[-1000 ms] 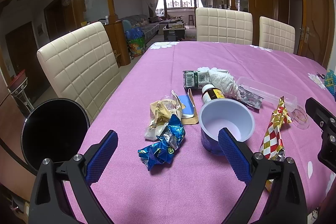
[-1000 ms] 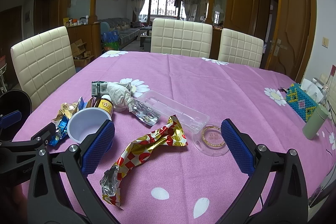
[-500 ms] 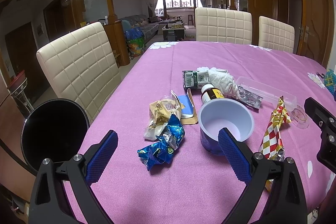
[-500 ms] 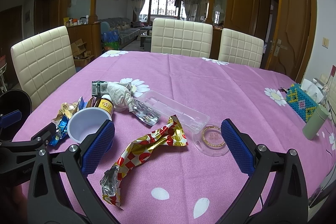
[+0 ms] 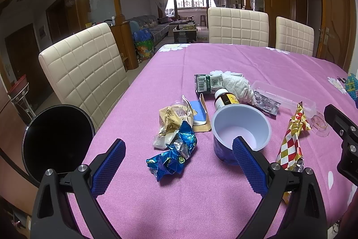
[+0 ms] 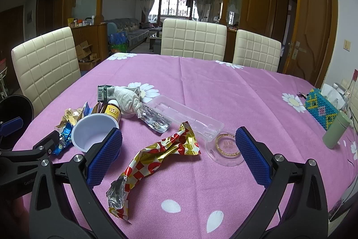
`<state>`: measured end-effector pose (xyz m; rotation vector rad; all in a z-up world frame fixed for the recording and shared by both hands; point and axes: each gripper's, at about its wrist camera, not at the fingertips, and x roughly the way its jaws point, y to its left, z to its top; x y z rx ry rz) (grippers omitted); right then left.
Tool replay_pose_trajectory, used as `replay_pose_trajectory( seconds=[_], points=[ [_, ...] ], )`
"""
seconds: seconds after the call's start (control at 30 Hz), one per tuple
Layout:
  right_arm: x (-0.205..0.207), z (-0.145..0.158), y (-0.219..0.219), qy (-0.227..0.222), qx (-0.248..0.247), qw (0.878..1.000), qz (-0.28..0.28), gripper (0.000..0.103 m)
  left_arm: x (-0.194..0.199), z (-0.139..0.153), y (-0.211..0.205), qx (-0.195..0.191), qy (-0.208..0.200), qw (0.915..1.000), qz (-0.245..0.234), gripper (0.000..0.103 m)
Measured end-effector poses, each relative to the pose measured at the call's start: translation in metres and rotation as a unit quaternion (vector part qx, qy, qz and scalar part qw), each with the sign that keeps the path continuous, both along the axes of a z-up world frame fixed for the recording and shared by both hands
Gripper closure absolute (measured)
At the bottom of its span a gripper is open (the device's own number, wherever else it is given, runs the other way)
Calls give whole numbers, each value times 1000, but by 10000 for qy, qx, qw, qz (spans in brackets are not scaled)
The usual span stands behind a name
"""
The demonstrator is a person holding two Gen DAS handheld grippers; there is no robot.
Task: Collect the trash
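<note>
Trash lies on the purple tablecloth [image 5: 170, 201]: a crumpled blue wrapper [image 5: 172, 155], a beige wrapper [image 5: 171, 120], a white plastic cup [image 5: 240, 127], a brown medicine bottle [image 5: 226, 99], a green carton [image 5: 207, 83] and a red-gold wrapper [image 6: 161, 156]. A black round bin [image 5: 56, 138] stands off the table's left edge. My left gripper [image 5: 179, 167] is open just short of the blue wrapper. My right gripper [image 6: 179, 156] is open over the red-gold wrapper.
A clear plastic tray [image 6: 190, 118], a clear lid [image 6: 226, 149] and a foil blister pack [image 6: 156, 121] lie mid-table. A beaded tissue box [image 6: 322, 109] and green flask [image 6: 335, 131] stand at the right. Cream chairs [image 5: 89, 73] surround the table.
</note>
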<state>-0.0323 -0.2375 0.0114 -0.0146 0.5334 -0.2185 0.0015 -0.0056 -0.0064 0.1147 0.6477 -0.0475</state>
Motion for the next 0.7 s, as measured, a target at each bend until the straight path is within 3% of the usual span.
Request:
replay_pose_trajectory(
  seconds=[0.4, 0.7],
  points=[
    [4, -7, 0, 62, 10, 10000, 6, 3, 2, -4, 4, 30, 38, 10000, 47, 9],
    [25, -49, 4, 741, 363, 9961, 313, 3, 18, -31, 28, 27, 546, 9984, 142, 9]
  ],
)
